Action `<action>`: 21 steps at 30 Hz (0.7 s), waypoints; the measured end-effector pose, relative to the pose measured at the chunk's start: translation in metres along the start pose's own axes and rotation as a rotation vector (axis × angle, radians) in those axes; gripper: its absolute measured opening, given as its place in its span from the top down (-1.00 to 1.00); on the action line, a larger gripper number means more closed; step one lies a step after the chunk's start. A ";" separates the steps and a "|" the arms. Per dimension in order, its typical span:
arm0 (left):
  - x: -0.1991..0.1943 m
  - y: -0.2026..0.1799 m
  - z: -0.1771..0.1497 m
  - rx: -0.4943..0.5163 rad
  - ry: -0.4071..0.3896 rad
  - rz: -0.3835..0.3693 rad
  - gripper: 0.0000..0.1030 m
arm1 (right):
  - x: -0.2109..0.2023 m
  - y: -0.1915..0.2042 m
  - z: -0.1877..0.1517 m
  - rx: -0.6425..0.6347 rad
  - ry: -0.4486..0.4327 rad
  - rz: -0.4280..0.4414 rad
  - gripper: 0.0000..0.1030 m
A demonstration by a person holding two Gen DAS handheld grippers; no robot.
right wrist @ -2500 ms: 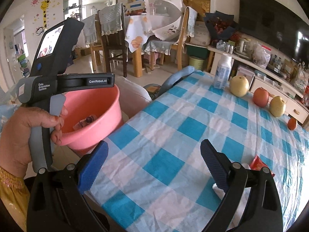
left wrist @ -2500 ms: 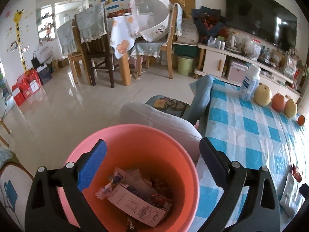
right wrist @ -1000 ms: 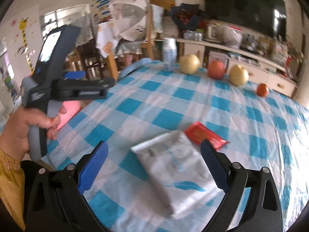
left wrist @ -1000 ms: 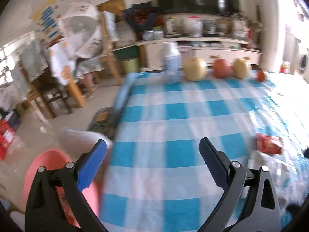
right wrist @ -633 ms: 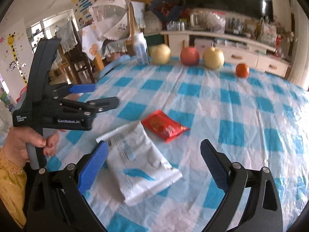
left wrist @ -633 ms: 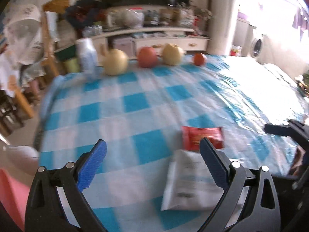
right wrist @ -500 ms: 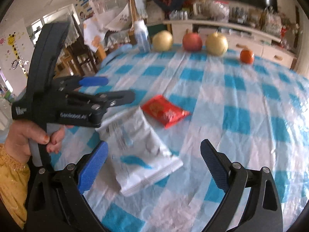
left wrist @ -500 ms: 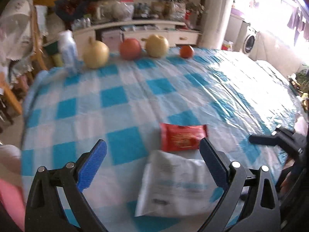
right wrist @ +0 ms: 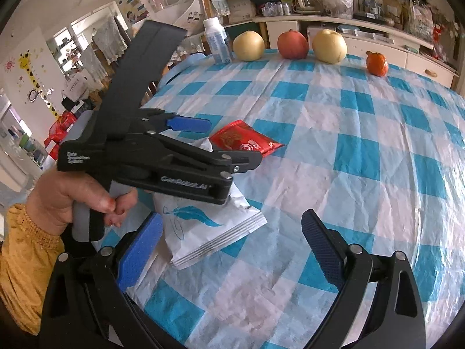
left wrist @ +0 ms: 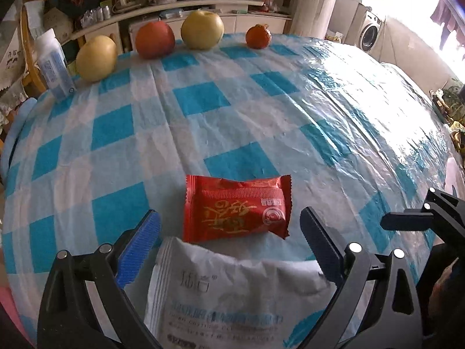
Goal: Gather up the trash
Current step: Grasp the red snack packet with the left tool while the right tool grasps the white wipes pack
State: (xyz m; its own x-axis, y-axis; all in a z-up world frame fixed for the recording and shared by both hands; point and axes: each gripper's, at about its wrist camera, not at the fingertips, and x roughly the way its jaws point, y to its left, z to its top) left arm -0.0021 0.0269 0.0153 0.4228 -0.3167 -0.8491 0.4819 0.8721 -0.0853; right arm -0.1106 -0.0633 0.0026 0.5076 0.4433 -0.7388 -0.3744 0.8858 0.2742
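Observation:
A red snack wrapper point(left wrist: 237, 208) lies flat on the blue-checked tablecloth point(left wrist: 203, 101), just beyond a white packet point(left wrist: 232, 296) with blue print. My left gripper point(left wrist: 229, 218) hovers open over both, its blue pads point(left wrist: 139, 247) on either side of the red wrapper's near edge, holding nothing. In the right wrist view the left gripper point(right wrist: 223, 141) is held by a hand point(right wrist: 84, 195) above the white packet point(right wrist: 209, 226) and red wrapper point(right wrist: 247, 141). My right gripper point(right wrist: 231, 221) is open and empty, near the packet's corner.
Along the table's far edge stand a small white bottle point(left wrist: 53, 64), a yellow pear point(left wrist: 96, 53), a red apple point(left wrist: 155, 42), a second pear point(left wrist: 202, 29) and a small orange point(left wrist: 258, 36). Cluttered shelves sit behind. The right gripper's finger point(left wrist: 407, 221) shows at the right.
My left gripper has swung from above the pink basin of trash over to the table, and now sits low over the two wrappers. The right gripper has turned toward them too.

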 end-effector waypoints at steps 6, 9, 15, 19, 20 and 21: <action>0.009 -0.002 0.003 -0.009 0.016 0.003 -0.88 | 0.005 0.005 -0.001 -0.019 0.022 0.023 -0.85; 0.010 -0.001 0.004 -0.020 0.008 0.004 -0.81 | 0.009 0.008 -0.001 -0.030 0.032 0.029 -0.84; 0.005 0.006 0.005 -0.059 -0.019 -0.013 -0.41 | 0.018 0.011 0.000 -0.041 0.049 0.035 -0.85; 0.005 0.006 0.005 -0.060 -0.023 -0.008 -0.38 | 0.024 0.016 0.001 -0.065 0.056 0.038 -0.85; 0.004 0.007 0.005 -0.065 -0.026 -0.012 -0.36 | 0.026 0.017 0.001 -0.076 0.057 0.036 -0.85; 0.004 0.008 0.005 -0.070 -0.028 -0.016 -0.31 | 0.028 0.018 0.001 -0.083 0.059 0.033 -0.85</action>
State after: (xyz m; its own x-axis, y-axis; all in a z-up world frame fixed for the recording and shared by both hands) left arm 0.0073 0.0308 0.0143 0.4371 -0.3403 -0.8325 0.4341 0.8905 -0.1361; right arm -0.1021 -0.0350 -0.0122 0.4483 0.4606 -0.7661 -0.4539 0.8556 0.2488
